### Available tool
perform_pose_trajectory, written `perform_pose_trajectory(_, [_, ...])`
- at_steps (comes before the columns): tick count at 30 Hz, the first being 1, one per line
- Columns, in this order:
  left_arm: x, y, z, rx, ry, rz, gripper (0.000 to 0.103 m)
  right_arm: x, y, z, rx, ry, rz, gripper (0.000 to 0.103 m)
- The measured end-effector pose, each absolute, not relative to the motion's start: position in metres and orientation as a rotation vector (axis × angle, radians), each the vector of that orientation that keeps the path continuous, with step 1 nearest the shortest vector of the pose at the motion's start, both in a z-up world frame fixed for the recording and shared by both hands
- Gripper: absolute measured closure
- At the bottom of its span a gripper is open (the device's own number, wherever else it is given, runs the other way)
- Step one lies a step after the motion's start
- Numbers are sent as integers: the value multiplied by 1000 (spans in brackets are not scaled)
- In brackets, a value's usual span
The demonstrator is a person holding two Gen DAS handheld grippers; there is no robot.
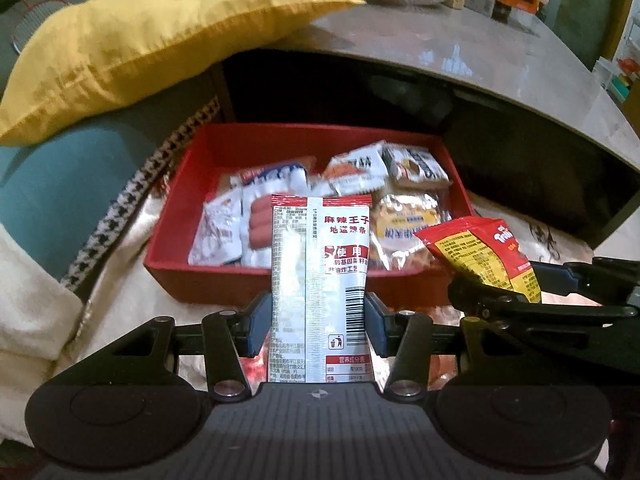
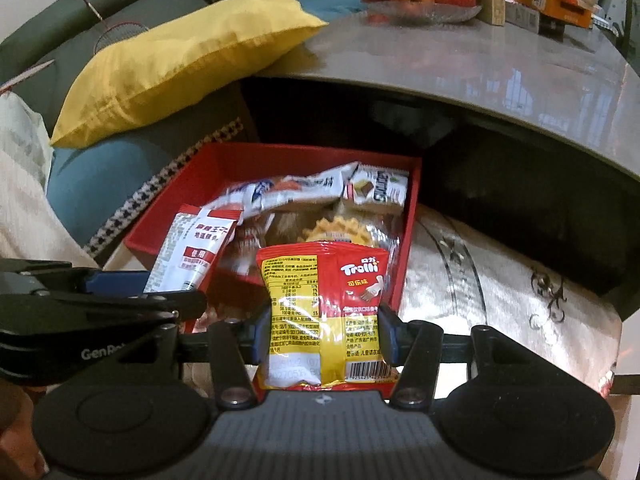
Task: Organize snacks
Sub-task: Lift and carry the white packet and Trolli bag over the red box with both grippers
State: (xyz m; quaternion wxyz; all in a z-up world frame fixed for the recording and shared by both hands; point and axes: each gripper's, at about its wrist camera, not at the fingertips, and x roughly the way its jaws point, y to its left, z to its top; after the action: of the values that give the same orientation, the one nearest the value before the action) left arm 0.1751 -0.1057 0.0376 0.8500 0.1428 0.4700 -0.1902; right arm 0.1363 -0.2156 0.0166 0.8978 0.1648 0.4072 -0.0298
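- Left gripper (image 1: 319, 320) pinches a silver sachet (image 1: 320, 280); right gripper (image 2: 324, 334) pinches a Trolli bag (image 2: 324, 312)
- Red tray (image 1: 256, 140) ahead holds blurred snack packets; yellow pillow (image 1: 160, 36) sits beyond

yellow cushion (image 1: 160, 40) on sofa (image 2: 132, 0) | grey glossy table (image 2: 480, 68)

Matte black linkage bars on both grippers, silver round screws at the pivots. Blue pads on the fingers (image 1: 376, 326). Ribbed dark grey body between two round black discs, a small cross mark at its front edge. White "GenRo" lettering on the left gripper (image 2: 120, 286) arm.
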Motion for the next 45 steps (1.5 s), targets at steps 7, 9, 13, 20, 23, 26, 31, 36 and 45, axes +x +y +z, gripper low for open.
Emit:
perform_pose_trajectory(7, [191,-107,45,287,963,-371,46,149,-218,22,359,807,-72,56])
perform_pose_trajectory(9, [197,-108,47,280,960,-363,46,153,-219,24,367,799,-74,56])
perform_pose_trajectory(13, [203,-110,50,291,939,-347,46,161,-220,25,381,789,-77,56])
perform_pose_trajectory(20, [214,-111,49,282,939,-337,46,171,-221,24,386,779,-86,56])
perform_pose_trajectory(23, [218,-113,48,284,937,-331,46,175,-222,24,389,778,-88,56])
perform_pose_trajectory(26, [223,-115,47,284,935,-324,46,180,-224,22,391,779,-94,56])
perform_pose_trajectory(31, [232,-120,43,281,941,-317,46,190,-228,19,395,785,-105,56])
perform_pose_trajectory(36, [239,-124,38,285,944,-308,47,198,-231,16,394,792,-113,56])
perform_pose_trajectory(45, [252,-126,29,287,951,-285,47,213,-231,10,375,803,-129,56])
